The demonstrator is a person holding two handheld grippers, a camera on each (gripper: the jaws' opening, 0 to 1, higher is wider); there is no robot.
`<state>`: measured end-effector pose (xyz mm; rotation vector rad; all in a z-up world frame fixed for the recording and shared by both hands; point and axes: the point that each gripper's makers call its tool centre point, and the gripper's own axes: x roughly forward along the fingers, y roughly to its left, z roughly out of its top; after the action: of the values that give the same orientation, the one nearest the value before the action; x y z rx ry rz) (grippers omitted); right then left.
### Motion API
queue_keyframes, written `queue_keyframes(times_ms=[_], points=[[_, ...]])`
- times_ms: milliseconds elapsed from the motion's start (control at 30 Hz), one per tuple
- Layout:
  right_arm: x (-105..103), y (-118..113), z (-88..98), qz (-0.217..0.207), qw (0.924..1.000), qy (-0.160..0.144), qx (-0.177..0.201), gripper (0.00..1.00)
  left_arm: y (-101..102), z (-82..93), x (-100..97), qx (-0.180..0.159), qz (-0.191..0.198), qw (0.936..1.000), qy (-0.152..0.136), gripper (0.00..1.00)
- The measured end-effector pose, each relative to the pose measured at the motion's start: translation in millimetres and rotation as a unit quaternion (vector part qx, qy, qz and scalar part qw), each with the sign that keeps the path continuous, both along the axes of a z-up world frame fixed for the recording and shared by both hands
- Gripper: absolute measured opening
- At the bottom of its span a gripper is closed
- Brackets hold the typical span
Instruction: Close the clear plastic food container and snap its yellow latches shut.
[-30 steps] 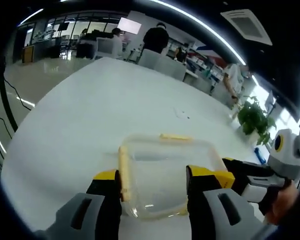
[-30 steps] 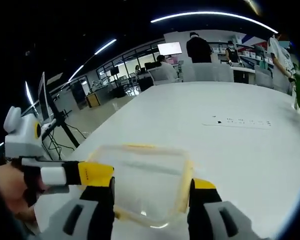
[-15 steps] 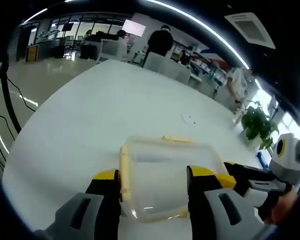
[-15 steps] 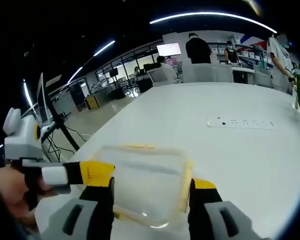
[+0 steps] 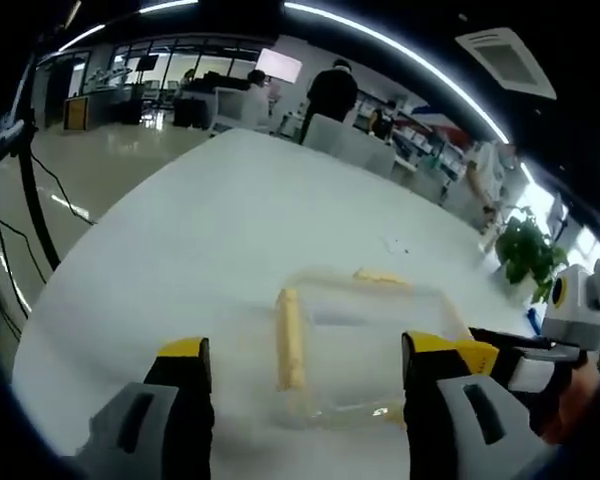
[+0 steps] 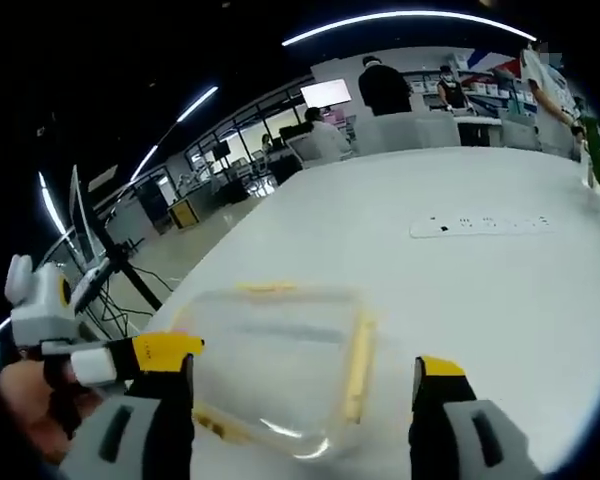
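In the left gripper view, the left gripper (image 5: pixel 305 375) is hovering low over the white table (image 5: pixel 180 240) with its yellow-tipped jaws spread wide and nothing between them. Just beyond the tips, the clear plastic food container (image 5: pixel 365 345) is sitting flat on the table with its lid lying on top. One yellow latch (image 5: pixel 289 338) is running along the container's near-left edge, and another (image 5: pixel 380 275) is lying on the far edge (whether either is snapped down cannot be told). The right gripper (image 5: pixel 505 358) is coming in from the right, its tip close beside the container's edge.

In the right gripper view, the right gripper (image 6: pixel 305 385) is also holding its jaws wide apart, gripping nothing, with the container (image 6: pixel 270 365) resting just ahead between them. A yellow latch (image 6: pixel 359 352) is lying along its right side. The left gripper (image 6: pixel 130 352) is reaching in from the left, next to the container's corner.

Farther off, a white power strip (image 6: pixel 480 226) is lying on the table, and a potted plant (image 5: pixel 528 255) is standing near its far edge. People and desks are filling the office behind.
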<state>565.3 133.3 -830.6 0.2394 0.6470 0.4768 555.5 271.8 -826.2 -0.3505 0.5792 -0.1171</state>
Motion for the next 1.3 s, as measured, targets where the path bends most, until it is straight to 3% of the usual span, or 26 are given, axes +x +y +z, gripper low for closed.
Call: queue_keyframes(times_ms=[100, 400, 800, 1100, 1300], points=[[2.3, -4.3, -0.3, -0.001, 0.9999, -0.006, -0.008, 1.0, 9.9, 2.1, 0.9, -0.033, 0.037, 0.9987, -0.009, 0.99], [-2.6, -5.0, 6.9, 0.01, 0.9999, -0.004, -0.01, 1.0, 7.0, 1.5, -5.2, -0.025, 0.021, 0.9995, -0.003, 0.99], [-17.5, -17.8, 32.8, 0.015, 0.9996, -0.016, -0.019, 1.0, -0.6, 36.6, -20.8, -0.01, 0.004, 0.9997, -0.021, 0.99], [-56.4, -41.6, 61.6, 0.014, 0.9992, -0.029, -0.022, 1.0, -11.2, 72.4, -57.1, 0.018, -0.014, 0.9992, -0.033, 0.99], [-93.7, -63.1, 76.4, 0.023, 0.9986, -0.034, -0.034, 1.0, -14.3, 99.1, -87.5, 0.035, -0.025, 0.9983, -0.041, 0.99]])
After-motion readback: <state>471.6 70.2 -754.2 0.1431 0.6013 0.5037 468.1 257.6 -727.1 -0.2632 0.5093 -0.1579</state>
